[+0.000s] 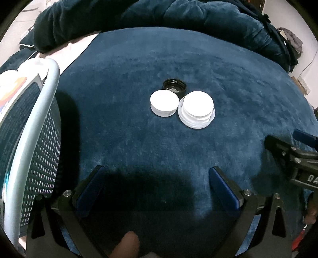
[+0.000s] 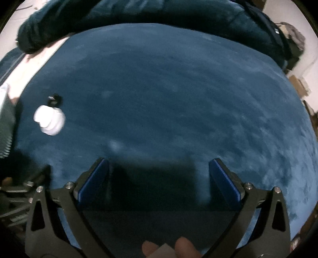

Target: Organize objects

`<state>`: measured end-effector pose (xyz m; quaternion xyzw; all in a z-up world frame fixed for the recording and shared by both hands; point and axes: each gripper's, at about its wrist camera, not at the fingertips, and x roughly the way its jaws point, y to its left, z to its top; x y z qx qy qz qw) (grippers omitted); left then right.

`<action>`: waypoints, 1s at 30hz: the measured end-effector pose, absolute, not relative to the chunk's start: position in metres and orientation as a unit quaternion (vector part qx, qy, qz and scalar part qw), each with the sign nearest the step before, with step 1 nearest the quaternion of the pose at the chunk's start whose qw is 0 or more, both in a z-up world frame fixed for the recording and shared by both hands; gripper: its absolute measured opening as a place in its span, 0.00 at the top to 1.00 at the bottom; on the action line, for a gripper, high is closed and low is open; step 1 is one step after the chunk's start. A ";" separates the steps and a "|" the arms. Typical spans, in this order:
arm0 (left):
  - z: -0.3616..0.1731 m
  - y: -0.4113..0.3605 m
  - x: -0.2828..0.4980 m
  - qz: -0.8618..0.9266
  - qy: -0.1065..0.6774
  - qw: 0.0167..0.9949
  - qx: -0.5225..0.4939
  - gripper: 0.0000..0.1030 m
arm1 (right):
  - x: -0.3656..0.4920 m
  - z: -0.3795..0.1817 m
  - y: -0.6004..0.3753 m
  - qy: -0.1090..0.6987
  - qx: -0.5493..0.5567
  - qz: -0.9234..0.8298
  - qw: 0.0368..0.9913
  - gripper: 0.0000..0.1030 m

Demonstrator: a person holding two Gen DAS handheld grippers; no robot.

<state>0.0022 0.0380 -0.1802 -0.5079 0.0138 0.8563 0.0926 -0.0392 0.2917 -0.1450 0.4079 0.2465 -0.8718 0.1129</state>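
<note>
Two white round jars and a small black cap lie together on a dark blue plush blanket (image 1: pixel 123 127). The left white jar (image 1: pixel 164 102) sits beside the right white jar (image 1: pixel 197 111), which rests in a clear rim. The black cap (image 1: pixel 174 87) lies open side up just behind them. My left gripper (image 1: pixel 157 174) is open and empty, well short of the jars. My right gripper (image 2: pixel 159 166) is open and empty over bare blanket; its view is blurred and shows the white jars (image 2: pixel 49 120) and the black cap (image 2: pixel 55 99) far left. The right gripper also shows in the left wrist view (image 1: pixel 294 150).
A pale blue mesh basket (image 1: pixel 33 127) stands at the left, holding a printed box (image 1: pixel 12 89). A bunched dark blue quilt (image 1: pixel 159 13) lies along the back. A pink sheet (image 1: pixel 79 45) shows at the back left.
</note>
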 end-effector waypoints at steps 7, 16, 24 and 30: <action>-0.176 0.042 0.007 0.859 0.021 0.089 -0.503 0.00 | -0.037 -0.127 0.270 0.219 0.413 -0.869 0.161 0.00; -0.161 0.043 0.022 0.876 -0.015 0.053 -0.480 0.00 | -0.078 -0.119 0.197 0.191 0.498 -0.824 0.194 0.00; -0.162 0.025 0.018 0.872 -0.031 0.025 -0.488 0.01 | -0.093 -0.156 0.144 0.197 0.571 -0.775 0.186 0.20; -0.162 0.027 0.019 0.872 -0.028 0.032 -0.487 0.01 | -0.096 -0.170 0.151 0.206 0.586 -0.768 0.157 0.70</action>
